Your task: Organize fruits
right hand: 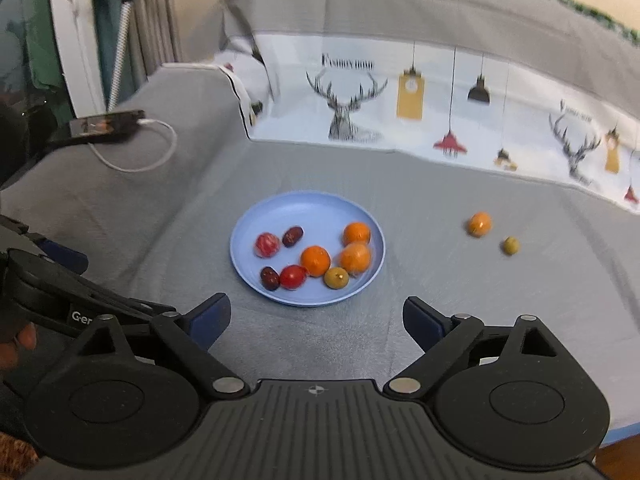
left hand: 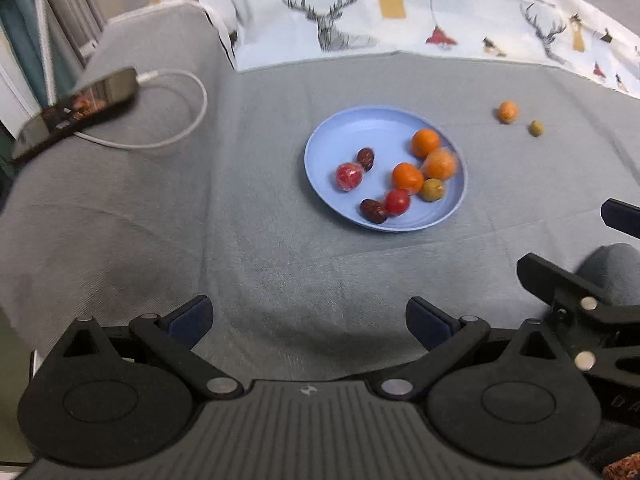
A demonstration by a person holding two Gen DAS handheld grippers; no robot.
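A blue plate [left hand: 352, 128] [right hand: 304, 208] sits on the grey cloth and holds several small fruits: oranges, red tomatoes, dark dates and a green olive-like fruit. A loose orange [left hand: 508, 112] [right hand: 479, 224] and a small green fruit [left hand: 536, 128] [right hand: 511, 245] lie on the cloth to the plate's right. My left gripper [left hand: 310, 322] is open and empty, well short of the plate. My right gripper [right hand: 316, 322] is open and empty, just in front of the plate's near rim.
A phone [left hand: 76, 110] [right hand: 106, 124] on a white charging cable [left hand: 192, 120] rests on the raised grey armrest at left. A deer-print cloth [left hand: 400, 12] [right hand: 420, 112] covers the back. The other gripper shows at the right edge of the left view [left hand: 580, 296].
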